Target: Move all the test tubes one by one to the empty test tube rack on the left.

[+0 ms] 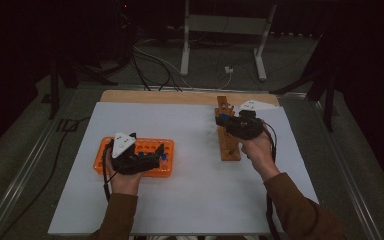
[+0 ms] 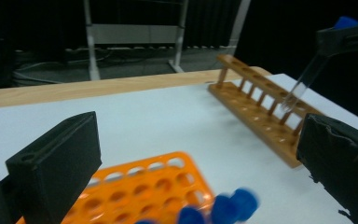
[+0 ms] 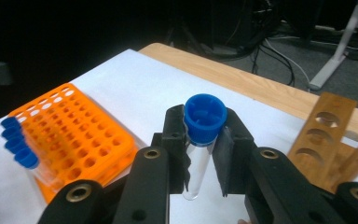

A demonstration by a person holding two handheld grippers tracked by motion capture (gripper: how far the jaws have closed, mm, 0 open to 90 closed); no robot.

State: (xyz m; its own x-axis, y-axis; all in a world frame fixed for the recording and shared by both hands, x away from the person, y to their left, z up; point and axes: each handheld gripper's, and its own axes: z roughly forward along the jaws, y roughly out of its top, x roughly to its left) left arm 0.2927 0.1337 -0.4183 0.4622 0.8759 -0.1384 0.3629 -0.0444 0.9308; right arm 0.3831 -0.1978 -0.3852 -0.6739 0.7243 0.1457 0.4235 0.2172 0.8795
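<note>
My right gripper (image 3: 203, 137) is shut on a clear test tube with a blue cap (image 3: 205, 112), holding it upright just under the cap. In the high view this right gripper (image 1: 228, 121) hangs over the wooden tube rack (image 1: 227, 142). The left gripper view catches the tube (image 2: 303, 81) slanting down toward the wooden rack (image 2: 261, 107). My left gripper (image 2: 196, 172) is open, jaws wide apart, with nothing between them. It hovers over the orange tube rack (image 1: 152, 149), where blue-capped tubes (image 2: 228, 205) stand at the rack's near edge.
A white sheet (image 1: 190, 190) covers the table, with a bare wooden strip (image 1: 155, 96) along the far edge. Cables and a metal stand (image 1: 220, 30) lie on the floor beyond. Several blue-capped tubes (image 3: 16, 140) fill one end row of the orange rack (image 3: 74, 135).
</note>
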